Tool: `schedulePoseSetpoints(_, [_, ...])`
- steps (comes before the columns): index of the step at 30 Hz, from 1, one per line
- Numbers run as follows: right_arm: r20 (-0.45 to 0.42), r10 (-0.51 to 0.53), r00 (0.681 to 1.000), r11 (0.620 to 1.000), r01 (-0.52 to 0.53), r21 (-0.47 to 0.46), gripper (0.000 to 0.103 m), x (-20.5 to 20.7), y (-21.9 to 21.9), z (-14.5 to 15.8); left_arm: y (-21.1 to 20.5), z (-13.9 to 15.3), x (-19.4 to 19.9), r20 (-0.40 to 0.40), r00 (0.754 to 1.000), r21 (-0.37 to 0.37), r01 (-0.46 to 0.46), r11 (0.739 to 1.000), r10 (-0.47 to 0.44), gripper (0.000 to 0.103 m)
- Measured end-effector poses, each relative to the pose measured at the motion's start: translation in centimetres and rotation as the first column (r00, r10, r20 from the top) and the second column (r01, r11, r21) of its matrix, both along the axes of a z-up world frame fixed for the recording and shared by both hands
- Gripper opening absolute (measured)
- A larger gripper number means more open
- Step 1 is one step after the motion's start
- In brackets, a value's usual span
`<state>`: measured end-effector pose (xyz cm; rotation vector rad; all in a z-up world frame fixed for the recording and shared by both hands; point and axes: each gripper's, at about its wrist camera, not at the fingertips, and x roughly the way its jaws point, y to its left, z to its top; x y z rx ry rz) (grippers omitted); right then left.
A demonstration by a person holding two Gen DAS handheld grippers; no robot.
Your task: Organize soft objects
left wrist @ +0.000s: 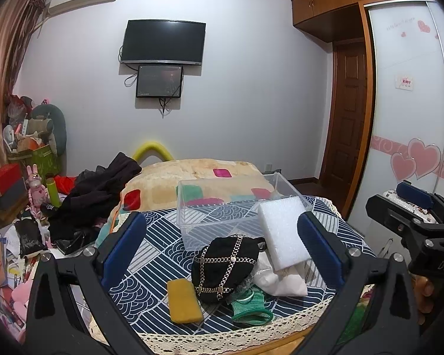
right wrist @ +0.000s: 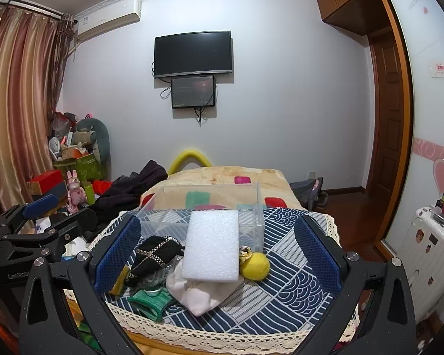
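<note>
Wall-mounted television [left wrist: 163, 42] above small screen [left wrist: 159, 81]; striped curtain [right wrist: 17, 88]; white suitcase [right wrist: 426, 254].

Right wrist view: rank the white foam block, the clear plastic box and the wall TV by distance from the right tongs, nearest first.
1. White foam block: nearest, just ahead between the open right tongs, lying on the pile of cloths.
2. Clear plastic box: directly behind the block, on the patterned cloth.
3. Wall TV: farthest, high on the far wall.

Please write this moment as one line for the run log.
left gripper: open, holds nothing | right gripper: open, holds nothing | clear box: empty | white foam block: leaning on box | stage: no grasp begun
</note>
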<state>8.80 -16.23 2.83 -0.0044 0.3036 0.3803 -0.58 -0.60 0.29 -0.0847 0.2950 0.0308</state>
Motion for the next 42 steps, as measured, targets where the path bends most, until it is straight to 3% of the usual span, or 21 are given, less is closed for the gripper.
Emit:
schedulePoseSetpoints(35, [0.022,-0.001,1.0,1.0,0.002,-0.005,0.103,-0.4,0.2,0.5,0.0,0.4,-0.7,0.027,1.0,0.005,-0.009,1.0,0.009,0.103])
schedulePoseSetpoints(42, [-0.021,0.006,1.0,1.0,-0.007,-0.027,0.103,0.7,0.8,-0.5,1.3,-1.5,0.6,-0.064,0.998,-0.007,-0.022,1.0,0.022,0.103])
